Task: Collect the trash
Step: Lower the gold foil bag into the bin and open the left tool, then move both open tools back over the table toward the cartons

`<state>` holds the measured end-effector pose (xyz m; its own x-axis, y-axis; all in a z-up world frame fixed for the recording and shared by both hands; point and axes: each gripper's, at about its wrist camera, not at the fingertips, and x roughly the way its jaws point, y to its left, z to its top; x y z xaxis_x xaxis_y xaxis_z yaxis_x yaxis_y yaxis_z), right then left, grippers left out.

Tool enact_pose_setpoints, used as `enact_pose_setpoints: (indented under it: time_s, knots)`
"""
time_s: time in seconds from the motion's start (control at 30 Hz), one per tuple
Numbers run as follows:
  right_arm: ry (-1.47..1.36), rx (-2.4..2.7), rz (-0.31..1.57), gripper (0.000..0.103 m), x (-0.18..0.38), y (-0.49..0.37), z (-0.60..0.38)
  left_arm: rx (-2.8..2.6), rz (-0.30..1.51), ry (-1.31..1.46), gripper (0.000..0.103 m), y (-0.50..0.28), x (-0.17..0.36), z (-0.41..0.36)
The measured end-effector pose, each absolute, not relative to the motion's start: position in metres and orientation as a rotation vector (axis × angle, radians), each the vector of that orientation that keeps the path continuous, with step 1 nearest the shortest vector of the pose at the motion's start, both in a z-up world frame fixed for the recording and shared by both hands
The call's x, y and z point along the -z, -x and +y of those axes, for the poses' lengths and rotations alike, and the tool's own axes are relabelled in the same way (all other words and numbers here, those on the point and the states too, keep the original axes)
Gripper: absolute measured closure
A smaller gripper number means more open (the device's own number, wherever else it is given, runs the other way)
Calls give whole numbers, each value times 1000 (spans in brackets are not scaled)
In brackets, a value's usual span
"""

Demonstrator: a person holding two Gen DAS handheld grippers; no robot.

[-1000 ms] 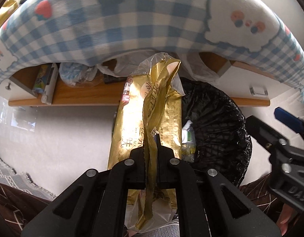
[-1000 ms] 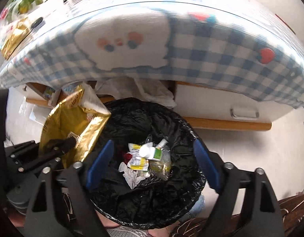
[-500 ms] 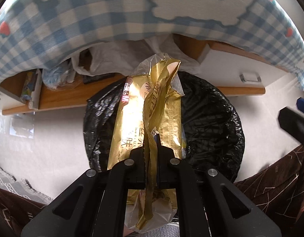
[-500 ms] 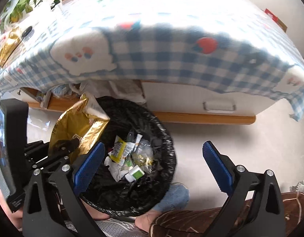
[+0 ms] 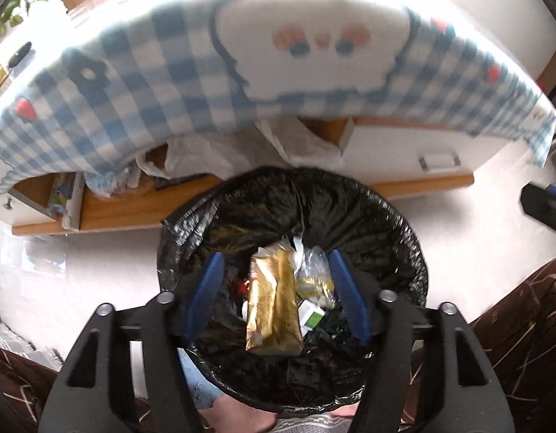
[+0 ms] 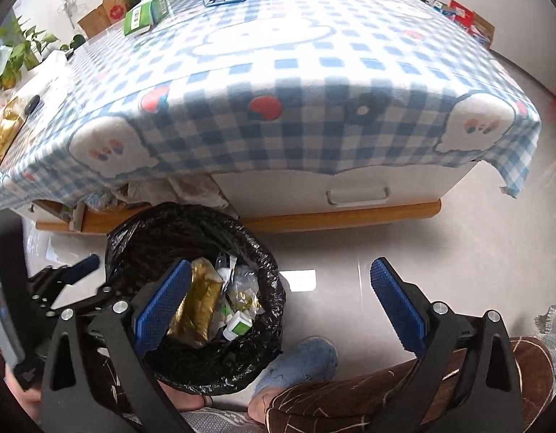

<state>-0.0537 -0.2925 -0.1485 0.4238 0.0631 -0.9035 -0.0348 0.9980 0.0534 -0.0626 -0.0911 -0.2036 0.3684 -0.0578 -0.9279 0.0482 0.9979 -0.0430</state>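
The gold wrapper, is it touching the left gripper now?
Apart. The left wrist view shows the left gripper open, the gold wrapper lying below in the bin.

Your left gripper's fingers [image 5: 205, 288] are covering part of the bin liner [image 5: 404, 238]; the blurred tablecloth [image 5: 169, 83] is hiding the shelf clutter [image 5: 108, 184] behind it.

L gripper [image 5: 276, 292] fingers apart over black-lined bin [image 5: 404, 231]; gold wrapper [image 5: 274, 310] lies in trash inside

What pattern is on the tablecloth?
Blue-and-white checks with cartoon shapes on the tablecloth; right wrist view is clearest.
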Motion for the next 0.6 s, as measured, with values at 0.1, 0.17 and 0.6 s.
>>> enact_pose_setpoints:
  time_s: [0.1,0.17,0.6]
  knots:
    - [-16,-56,1113,8,145,53,-290,53,1150,37,17,62,188,-82]
    - [-13,-58,1108,8,144,51,-287,56,1125,48,12,63,178,-78]
    - [-4,-76,988,8,100,46,-260,-16,1018,127,6,54,108,-25]
